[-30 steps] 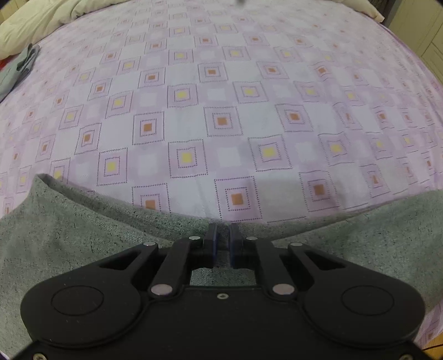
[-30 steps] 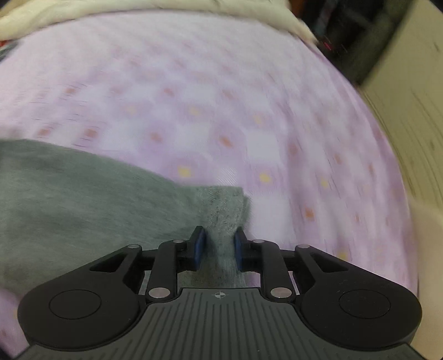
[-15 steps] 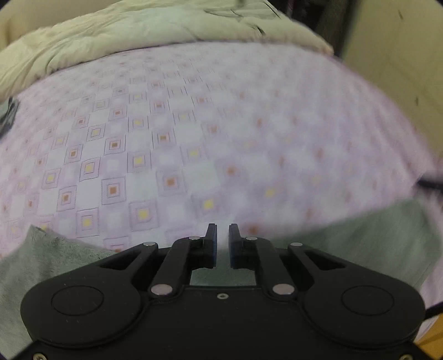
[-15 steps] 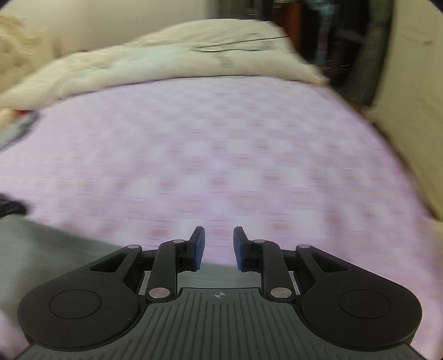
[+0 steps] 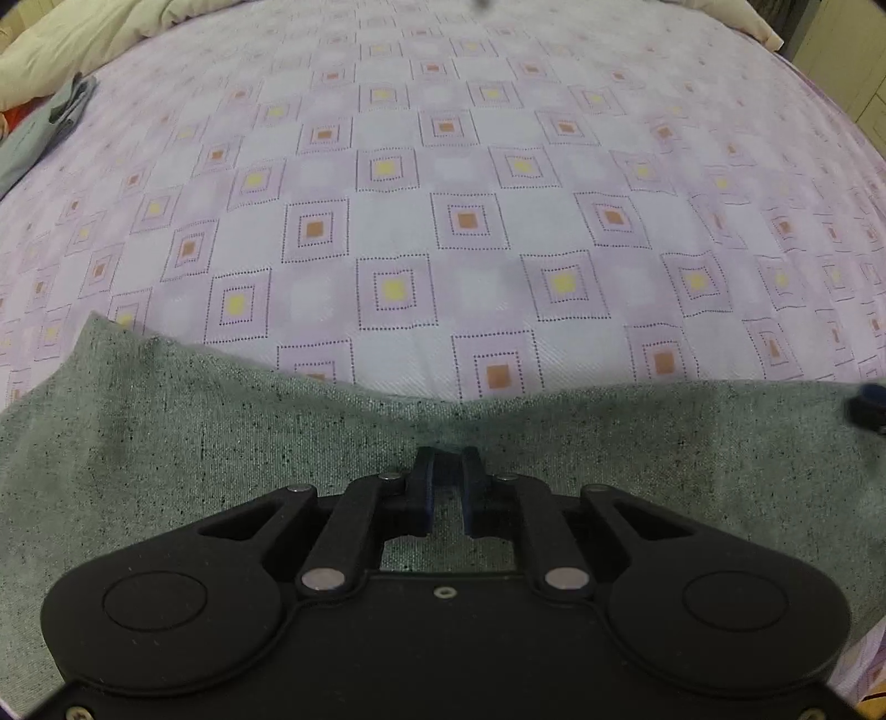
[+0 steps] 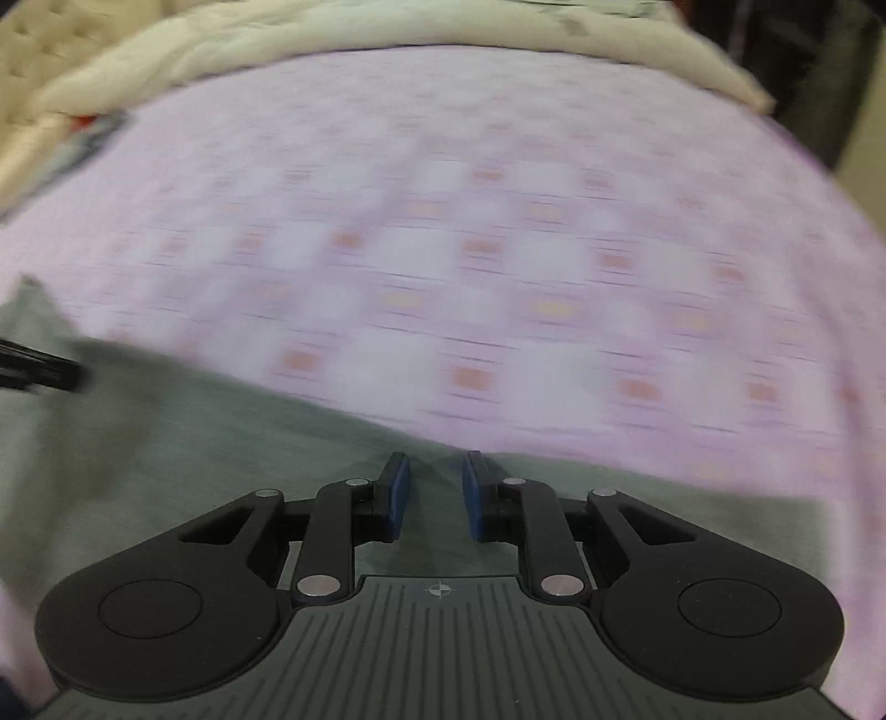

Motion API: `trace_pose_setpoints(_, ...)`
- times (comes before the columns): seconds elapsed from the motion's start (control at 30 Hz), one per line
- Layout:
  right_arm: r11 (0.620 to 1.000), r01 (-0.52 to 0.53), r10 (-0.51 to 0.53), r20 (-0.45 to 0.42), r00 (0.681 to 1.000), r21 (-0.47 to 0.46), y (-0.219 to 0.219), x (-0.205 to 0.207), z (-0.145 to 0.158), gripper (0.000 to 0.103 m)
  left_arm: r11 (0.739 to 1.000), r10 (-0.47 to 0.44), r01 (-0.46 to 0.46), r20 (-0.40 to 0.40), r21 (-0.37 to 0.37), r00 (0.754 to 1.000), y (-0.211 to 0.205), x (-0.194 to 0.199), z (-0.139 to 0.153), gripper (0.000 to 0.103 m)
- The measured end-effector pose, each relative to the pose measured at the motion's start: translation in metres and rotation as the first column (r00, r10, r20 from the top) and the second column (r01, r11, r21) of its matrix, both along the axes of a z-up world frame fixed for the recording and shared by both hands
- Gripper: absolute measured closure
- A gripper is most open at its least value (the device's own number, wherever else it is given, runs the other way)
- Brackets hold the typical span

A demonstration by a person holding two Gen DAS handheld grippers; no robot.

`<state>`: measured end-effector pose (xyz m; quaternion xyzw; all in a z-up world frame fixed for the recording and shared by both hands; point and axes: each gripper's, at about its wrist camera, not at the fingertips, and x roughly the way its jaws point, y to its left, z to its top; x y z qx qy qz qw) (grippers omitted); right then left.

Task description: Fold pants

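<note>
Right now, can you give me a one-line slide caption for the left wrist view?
Left gripper, jaws opening, poised over speckled grey-green fabric pants spread on a lilac bedsheet with square patterns.

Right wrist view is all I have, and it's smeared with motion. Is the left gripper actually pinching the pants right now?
Observer: Not that I can see. The left gripper sits over the grey pants with its jaws opening. There is a narrow gap between them, and the fabric shows through it rather than being pressed.
Operator: Okay. There's a grey smear at my far left, near the quilt. What is it?
Observer: It's a separate grey-blue piece of clothing. It lies on the patterned sheet beside the cream quilt, well apart from the pants.
</note>
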<state>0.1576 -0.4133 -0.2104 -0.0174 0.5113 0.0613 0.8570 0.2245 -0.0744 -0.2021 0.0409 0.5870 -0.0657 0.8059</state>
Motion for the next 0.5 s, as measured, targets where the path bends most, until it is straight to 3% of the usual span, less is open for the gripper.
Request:
trace_pose_setpoints(0.13,0.987,0.155,-0.156,-0.027,0.987,-0.036,-0.046,-0.024,0.007,0.082,0.999,-0.019,0.019,0.020,0.028,1.000,-0.009,-0.008,0.015,0.085)
trace_pose_setpoints(0.23,0.988,0.152,-0.151,0.014,0.988,-0.034,-0.065,-0.059,0.021,0.081,0.999,-0.048,0.049,0.027,-0.009,0.998,-0.015,-0.030,0.024,0.085)
trace_pose_setpoints(0.3,0.992,0.110,-0.112,-0.024,0.993,-0.062,-0.072,-0.082,0.016,0.081,0.997,-0.080,0.080,0.005,-0.020,0.997,-0.018,-0.050,0.020,0.085)
trace_pose_setpoints(0.37,0.986,0.059,-0.074,-0.093,0.993,-0.156,-0.067,-0.095,0.003,0.081,0.994,-0.113,0.113,-0.044,-0.007,0.993,-0.020,-0.067,0.016,0.083)
trace_pose_setpoints(0.43,0.981,0.093,-0.107,-0.075,0.991,-0.171,-0.074,-0.108,0.003,0.081,0.990,-0.131,0.134,-0.092,0.033,0.987,-0.019,-0.083,0.003,0.083)
trace_pose_setpoints(0.5,0.972,0.158,-0.177,-0.106,0.978,-0.172,-0.078,-0.109,0.004,0.080,0.984,-0.172,0.174,-0.052,0.042,0.984,-0.017,-0.096,0.004,0.083)
